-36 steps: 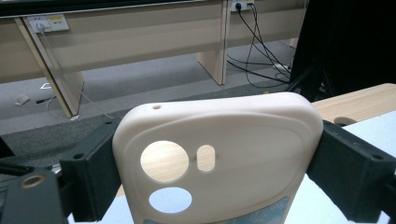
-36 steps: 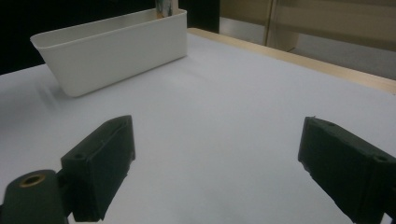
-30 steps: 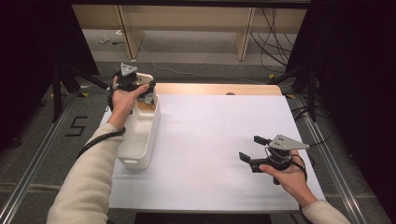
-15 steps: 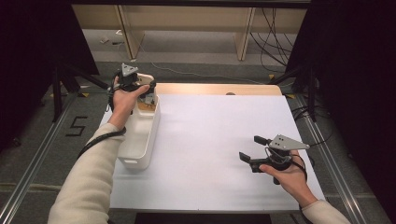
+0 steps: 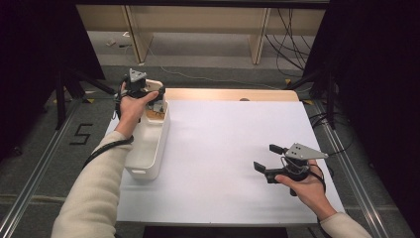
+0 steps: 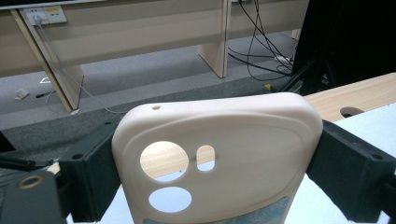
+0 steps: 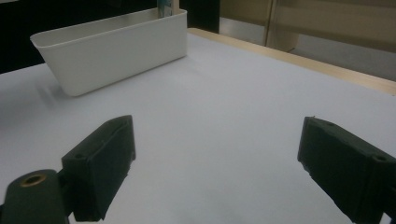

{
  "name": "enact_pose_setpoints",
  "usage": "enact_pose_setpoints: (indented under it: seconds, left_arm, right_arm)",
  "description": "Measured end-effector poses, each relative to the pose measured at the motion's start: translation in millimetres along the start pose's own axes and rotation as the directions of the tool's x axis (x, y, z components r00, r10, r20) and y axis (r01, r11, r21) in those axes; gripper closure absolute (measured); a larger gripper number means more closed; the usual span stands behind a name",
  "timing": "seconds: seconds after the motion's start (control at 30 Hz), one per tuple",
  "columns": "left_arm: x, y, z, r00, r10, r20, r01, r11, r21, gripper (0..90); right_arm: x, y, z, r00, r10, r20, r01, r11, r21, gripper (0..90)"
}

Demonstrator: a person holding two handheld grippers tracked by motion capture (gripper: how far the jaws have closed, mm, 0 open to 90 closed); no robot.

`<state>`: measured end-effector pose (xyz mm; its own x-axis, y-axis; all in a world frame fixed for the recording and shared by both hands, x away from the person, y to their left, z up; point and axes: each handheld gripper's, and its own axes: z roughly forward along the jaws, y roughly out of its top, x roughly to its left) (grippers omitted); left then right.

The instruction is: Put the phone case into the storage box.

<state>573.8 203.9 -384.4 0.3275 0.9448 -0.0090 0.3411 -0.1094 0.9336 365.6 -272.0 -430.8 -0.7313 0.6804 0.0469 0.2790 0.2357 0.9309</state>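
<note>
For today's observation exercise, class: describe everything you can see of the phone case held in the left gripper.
The phone case is cream-coloured, matte and looks like soft silicone or plastic. It has rounded corners, two round cut-outs, one small oblong cut-out and a tiny hole near the top edge. A bluish printed strip shows at its bottom edge. It stands roughly upright, clamped at both sides between the black jaws of the left gripper, above the far end of the white bin.
</note>
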Motion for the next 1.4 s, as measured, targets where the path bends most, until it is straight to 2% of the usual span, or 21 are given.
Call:
enact_pose_setpoints:
  seconds: [0.7, 1.4]
  left_arm:
    - [-1.1, -2.8, 4.4, 0.9999, 0.011, 0.003, -0.011, 0.9997, 0.021, 10.8]
    - [-0.4, -5.9, 8.6, 1.0000, 0.006, 0.000, -0.006, 0.9995, 0.031, 10.8]
  right_arm:
    - [0.0, 0.0, 0.1, 1.0000, -0.002, -0.001, 0.002, 1.0000, 0.004, 12.1]
    - [0.1, -0.1, 0.5, 1.0000, -0.003, 0.000, 0.003, 1.0000, 0.004, 12.1]
